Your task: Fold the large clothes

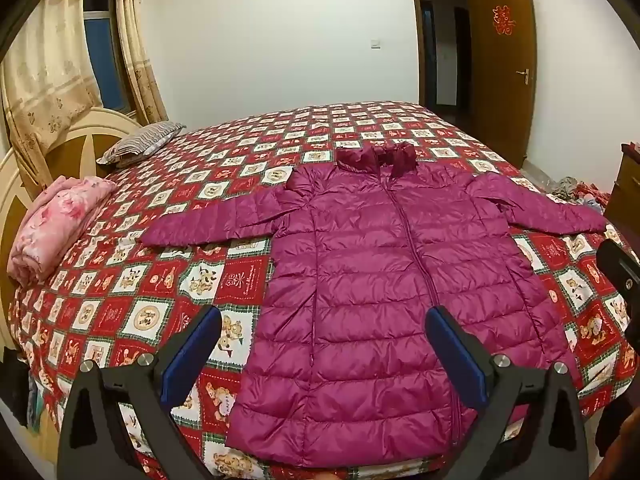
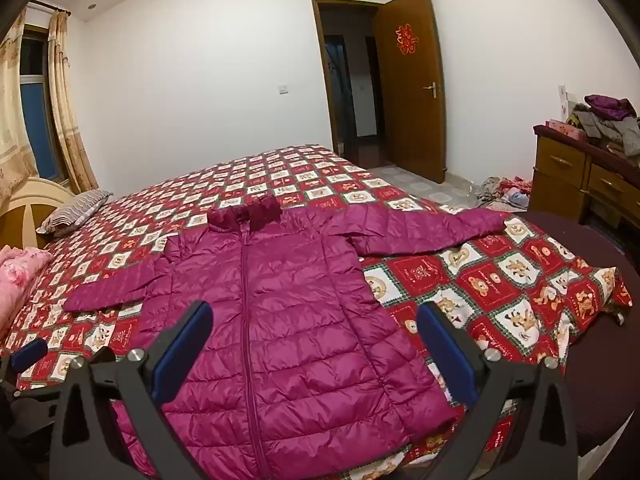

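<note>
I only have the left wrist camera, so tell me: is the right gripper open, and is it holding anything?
Observer: The right gripper is open with nothing between its pads. It looks over the lower part of the purple coat, which lies spread flat.
Operator: I see just an edge of the dresser. What's on it?
Observer: A pile of clothes sits on top of the dresser.
Operator: Is the cover tidy on the right side?
Observer: No. The bedspread ends in a loose corner there, leaving dark mattress bare.
</note>
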A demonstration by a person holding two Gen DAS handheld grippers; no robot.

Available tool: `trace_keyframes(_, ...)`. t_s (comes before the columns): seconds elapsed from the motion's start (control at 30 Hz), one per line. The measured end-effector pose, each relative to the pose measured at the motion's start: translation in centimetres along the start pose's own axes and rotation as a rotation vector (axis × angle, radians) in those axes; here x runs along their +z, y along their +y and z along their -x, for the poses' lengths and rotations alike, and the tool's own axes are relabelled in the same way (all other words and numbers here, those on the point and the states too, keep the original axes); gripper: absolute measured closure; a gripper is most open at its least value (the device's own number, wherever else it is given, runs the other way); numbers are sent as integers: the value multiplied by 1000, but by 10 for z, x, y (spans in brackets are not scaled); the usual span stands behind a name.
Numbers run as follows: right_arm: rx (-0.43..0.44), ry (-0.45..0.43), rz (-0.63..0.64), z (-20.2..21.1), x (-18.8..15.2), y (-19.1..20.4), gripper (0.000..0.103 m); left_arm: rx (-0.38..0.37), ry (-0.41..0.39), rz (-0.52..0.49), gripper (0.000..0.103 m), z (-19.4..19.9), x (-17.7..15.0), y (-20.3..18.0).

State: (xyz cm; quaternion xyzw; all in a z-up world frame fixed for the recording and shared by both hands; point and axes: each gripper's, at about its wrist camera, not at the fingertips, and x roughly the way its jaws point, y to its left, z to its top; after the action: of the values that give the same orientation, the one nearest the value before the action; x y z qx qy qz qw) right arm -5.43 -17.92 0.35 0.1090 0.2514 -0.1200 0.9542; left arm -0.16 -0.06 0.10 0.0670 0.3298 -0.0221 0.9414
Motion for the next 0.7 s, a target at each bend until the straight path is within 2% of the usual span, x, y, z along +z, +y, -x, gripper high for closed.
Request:
trace_keyframes(0.1, 2, 0, -1, 0, 0, 0, 0, -21, 5, 9, 1, 0, -2, 2)
trace_keyframes(0.4, 4, 5, -4, 1, 0, 1, 0, -21, 29, 20, 1, -1, -1, 2)
trace_keyframes(0.7, 1, 2, -5, 1, 1, -3, 0, -26, 7, 27, 1, 3, -2, 3)
